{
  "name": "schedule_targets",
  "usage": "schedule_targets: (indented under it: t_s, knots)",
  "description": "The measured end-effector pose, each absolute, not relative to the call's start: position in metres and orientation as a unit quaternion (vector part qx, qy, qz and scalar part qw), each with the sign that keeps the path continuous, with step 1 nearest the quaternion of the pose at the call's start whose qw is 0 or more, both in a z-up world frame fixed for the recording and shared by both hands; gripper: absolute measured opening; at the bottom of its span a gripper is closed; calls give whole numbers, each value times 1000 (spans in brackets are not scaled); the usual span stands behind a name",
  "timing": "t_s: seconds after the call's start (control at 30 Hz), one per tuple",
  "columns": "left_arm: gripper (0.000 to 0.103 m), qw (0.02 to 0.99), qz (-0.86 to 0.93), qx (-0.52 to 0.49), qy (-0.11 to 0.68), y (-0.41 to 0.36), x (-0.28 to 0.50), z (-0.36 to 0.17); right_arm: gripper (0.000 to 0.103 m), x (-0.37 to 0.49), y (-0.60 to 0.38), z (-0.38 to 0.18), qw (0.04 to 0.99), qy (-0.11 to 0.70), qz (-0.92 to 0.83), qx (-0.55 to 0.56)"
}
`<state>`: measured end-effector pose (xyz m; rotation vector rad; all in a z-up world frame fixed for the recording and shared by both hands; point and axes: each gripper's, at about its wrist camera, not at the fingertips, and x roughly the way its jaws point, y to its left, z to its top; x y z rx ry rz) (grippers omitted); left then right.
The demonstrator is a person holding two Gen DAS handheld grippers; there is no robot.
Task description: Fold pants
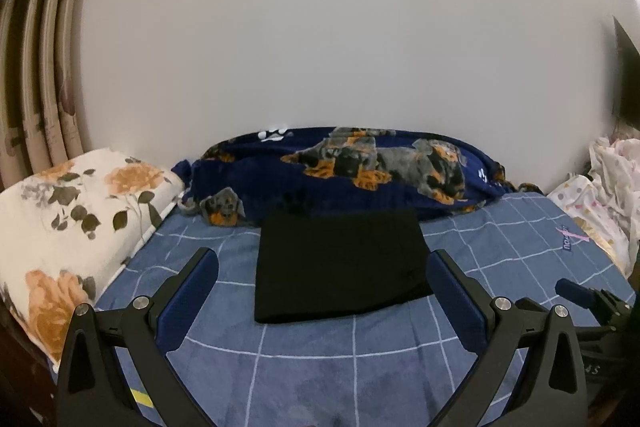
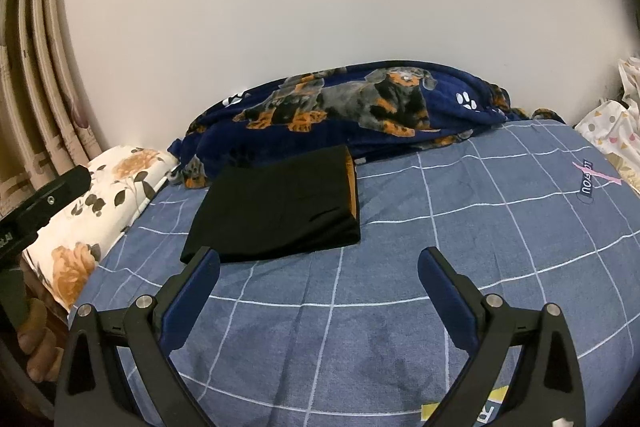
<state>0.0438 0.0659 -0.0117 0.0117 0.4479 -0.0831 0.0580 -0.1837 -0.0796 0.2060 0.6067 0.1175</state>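
My left gripper (image 1: 322,261) is spread wide with nothing between its fingers, held above the bed (image 1: 304,355) just short of the pants (image 1: 340,263). My right gripper (image 2: 320,263) is equally wide open and empty, off to the pants' right. The pants (image 2: 280,205) lie flat on the blue checked sheet as a compact black rectangle, their far edge touching the dog-print blanket (image 2: 360,107), with the pillow (image 1: 68,227) to the left. An orange lining peeks out along the right edge. I judge the folding to be essentially finished: the bundle looks square and layered, and neither gripper touches it. If anything is left, it is a light tidy, which would call for pressing the near edge flat or nudging the right side so the lining tucks in, without lifting the layers apart.
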Motion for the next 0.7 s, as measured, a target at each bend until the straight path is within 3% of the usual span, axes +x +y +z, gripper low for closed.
schedule_targets:
  t_s: [0.7]
  knots:
    - [103, 970, -28, 6, 240, 68, 55, -25, 99, 59, -181, -81, 948, 299, 62, 92]
